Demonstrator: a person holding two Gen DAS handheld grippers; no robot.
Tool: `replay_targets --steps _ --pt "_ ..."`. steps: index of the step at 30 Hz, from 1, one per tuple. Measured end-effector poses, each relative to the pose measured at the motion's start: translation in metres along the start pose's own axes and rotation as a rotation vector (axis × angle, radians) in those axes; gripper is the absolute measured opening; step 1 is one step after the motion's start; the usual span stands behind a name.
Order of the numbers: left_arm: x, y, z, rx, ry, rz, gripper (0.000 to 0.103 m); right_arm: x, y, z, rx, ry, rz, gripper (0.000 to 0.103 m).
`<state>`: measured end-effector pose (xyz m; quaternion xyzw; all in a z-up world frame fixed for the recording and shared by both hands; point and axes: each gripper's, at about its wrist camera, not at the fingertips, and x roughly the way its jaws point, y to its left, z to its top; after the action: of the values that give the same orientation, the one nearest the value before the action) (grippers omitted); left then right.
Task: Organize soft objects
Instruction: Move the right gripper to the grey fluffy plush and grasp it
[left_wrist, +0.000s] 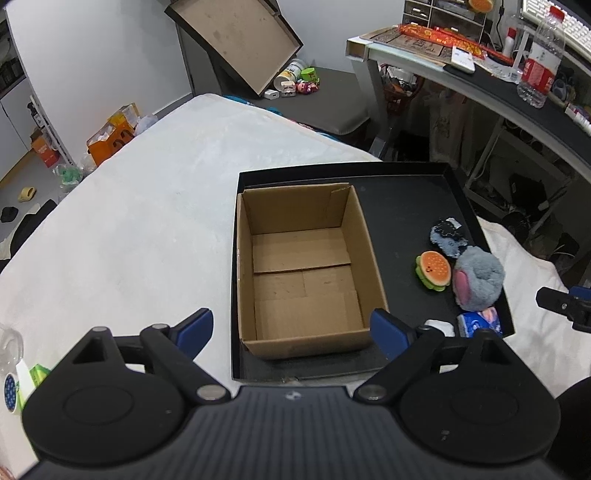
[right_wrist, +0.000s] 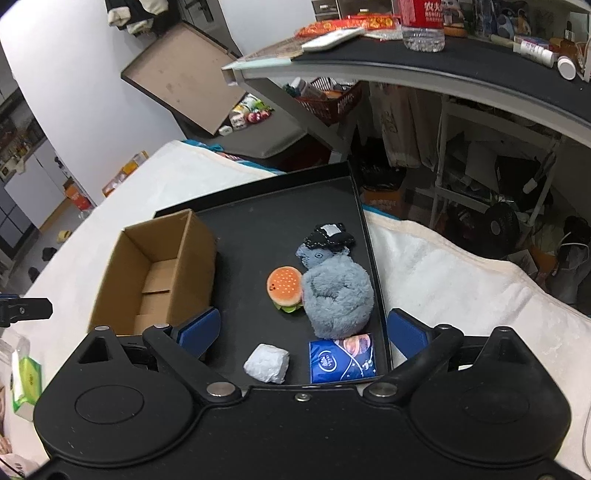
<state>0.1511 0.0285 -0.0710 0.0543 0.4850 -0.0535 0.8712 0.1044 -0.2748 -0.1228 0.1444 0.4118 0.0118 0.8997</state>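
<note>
Bedroom: bed (left_wrist: 147, 221), cluttered desk (right_wrist: 443, 70)

Ahead of my right hand-held gripper (right_wrist: 303, 330): orange, dotted burger toy (right_wrist: 284, 288), grey plush (right_wrist: 336, 295), blue tissue pack (right_wrist: 342, 358), black tray (right_wrist: 266, 236), brown box (right_wrist: 155, 273).

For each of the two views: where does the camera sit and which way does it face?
Left wrist: above the tray's near left, looking down into the empty box; its open left claw frames it, right claw tip at the edge.
Right wrist: above the tray, over the toys; open right claw shows.
Shared: box, burger, grey plush, blue pack.
</note>
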Motion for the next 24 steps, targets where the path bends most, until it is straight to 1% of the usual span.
replay_targets --steps 4,7,14,18,21,24 --pt "0.019 0.010 0.000 -0.027 0.021 -0.003 0.086 0.015 0.000 0.001 0.003 0.024 -0.012 0.098" --pt "0.032 0.017 0.001 -0.042 0.028 -0.001 0.080 0.026 0.001 0.004 0.004 0.033 -0.022 0.098" --pt "0.054 0.024 -0.001 -0.032 0.008 -0.008 0.073 0.052 0.002 0.008 -0.006 0.064 -0.063 0.098" --pt "0.068 0.029 -0.003 -0.030 0.002 -0.001 0.069 0.068 0.005 0.008 -0.024 0.087 -0.083 0.101" --pt "0.080 0.032 -0.004 -0.038 0.012 0.012 0.066 0.080 0.006 0.006 -0.035 0.105 -0.105 0.103" --pt "0.093 0.037 -0.005 -0.054 0.042 0.017 0.063 0.094 0.006 0.005 -0.031 0.129 -0.120 0.103"
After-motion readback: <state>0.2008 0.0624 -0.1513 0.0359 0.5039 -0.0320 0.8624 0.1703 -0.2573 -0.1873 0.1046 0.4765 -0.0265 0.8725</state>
